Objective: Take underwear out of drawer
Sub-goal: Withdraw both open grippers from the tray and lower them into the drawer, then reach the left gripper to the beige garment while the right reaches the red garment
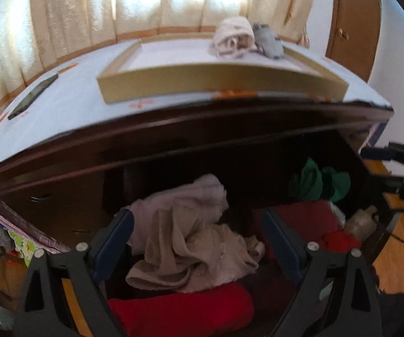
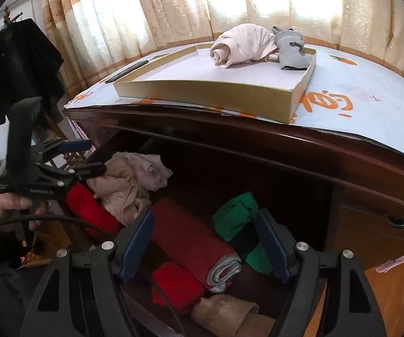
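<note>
Left gripper [image 1: 199,241] spread wide, empty, poised over crumpled beige fabric underwear [image 1: 190,241] at the left of the open dark wooden drawer [image 2: 258,174]. Right gripper [image 2: 204,238] likewise released, above rolled green cloth [image 2: 237,216] and rolled dark-red cloth [image 2: 190,236]. Likely risks: snagged only a loose fold and slipped free; dragged the neighbouring red roll out too.

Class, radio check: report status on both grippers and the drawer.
Left gripper open over beige underwear. Right gripper open, empty. Drawer open. Nothing blocking.
</note>
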A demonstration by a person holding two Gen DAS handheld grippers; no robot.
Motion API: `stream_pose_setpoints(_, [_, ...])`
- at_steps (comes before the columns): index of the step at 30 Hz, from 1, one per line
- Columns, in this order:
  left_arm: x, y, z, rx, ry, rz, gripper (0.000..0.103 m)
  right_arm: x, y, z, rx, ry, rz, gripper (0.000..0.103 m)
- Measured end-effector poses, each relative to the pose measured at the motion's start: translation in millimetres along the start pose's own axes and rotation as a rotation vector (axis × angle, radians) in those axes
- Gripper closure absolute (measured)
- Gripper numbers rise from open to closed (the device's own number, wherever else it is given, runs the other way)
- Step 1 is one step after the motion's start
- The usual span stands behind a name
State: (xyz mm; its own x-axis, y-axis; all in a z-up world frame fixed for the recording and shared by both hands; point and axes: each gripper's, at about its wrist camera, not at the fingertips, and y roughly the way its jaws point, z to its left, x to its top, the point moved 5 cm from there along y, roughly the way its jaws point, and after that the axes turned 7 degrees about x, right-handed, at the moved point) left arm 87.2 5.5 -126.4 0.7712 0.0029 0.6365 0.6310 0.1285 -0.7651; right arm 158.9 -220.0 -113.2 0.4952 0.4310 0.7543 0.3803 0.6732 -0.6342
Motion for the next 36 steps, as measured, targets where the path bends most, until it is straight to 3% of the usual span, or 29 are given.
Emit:
stream_pose_setpoints(15, [-20, 22, -3, -0.04, 0.03, 0.109, 0.011, 13, -27, 40, 0.101, -0.048, -0.022, 0.027])
stream_pose_setpoints(21, [-24, 26, -6, -0.069, 0.04, 0.132, 0.014, 14, -23, 44, 0.055, -0.104, 0.0, 0.027])
stream_pose_setpoints(24, [-24, 30, -5, -0.08, 0.039, 0.152, 0.018, 10, -11, 39, 0.07, -0.111, 0.035, 0.027])
stream_pose_setpoints(31, [-26, 36, -12, -0.089, 0.089, 0.19, 0.027, 1, 37, 13, 0.01, -0.145, 0.17, 0.027])
stream_pose_setpoints(36, [-28, 38, -15, -0.071, 0.128, 0.198, 0.035, -5, 62, 16, -0.01, -0.204, 0.233, 0.027])
